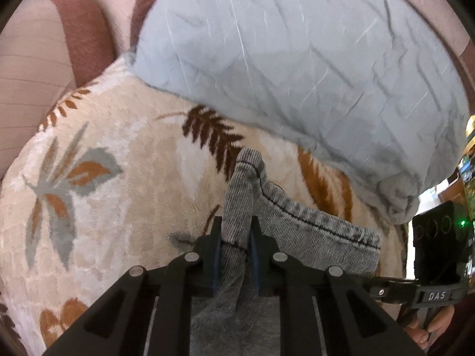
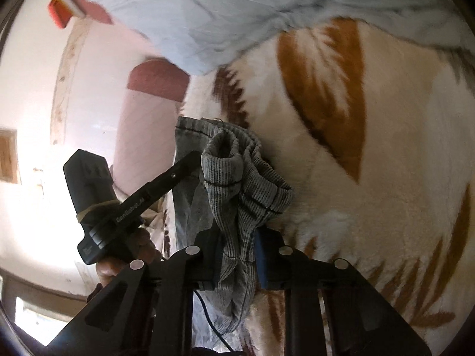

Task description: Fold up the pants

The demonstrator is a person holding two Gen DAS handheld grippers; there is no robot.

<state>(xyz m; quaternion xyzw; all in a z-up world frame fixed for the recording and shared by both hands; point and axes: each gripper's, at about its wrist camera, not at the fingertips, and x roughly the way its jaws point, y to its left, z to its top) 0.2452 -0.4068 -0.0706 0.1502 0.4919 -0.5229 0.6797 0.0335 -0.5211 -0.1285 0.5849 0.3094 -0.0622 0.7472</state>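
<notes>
The pants (image 1: 299, 225) are grey denim with dark stitching along a hem. My left gripper (image 1: 236, 231) is shut on a bunched fold of them and holds it above a cream blanket with a leaf pattern (image 1: 118, 160). In the right wrist view my right gripper (image 2: 237, 237) is shut on another bunched part of the pants (image 2: 246, 190), lifted over the same blanket (image 2: 386, 148). The other gripper shows in each view: the right one at the far right (image 1: 436, 267), the left one at the left (image 2: 118, 207). The rest of the pants is hidden below the grippers.
A large pale blue pillow (image 1: 297, 53) lies on the blanket behind the pants; it also shows in the right wrist view (image 2: 190, 14). A pink and maroon headboard or wall (image 1: 83, 35) stands at the left. A bright window area (image 2: 26, 184) lies left.
</notes>
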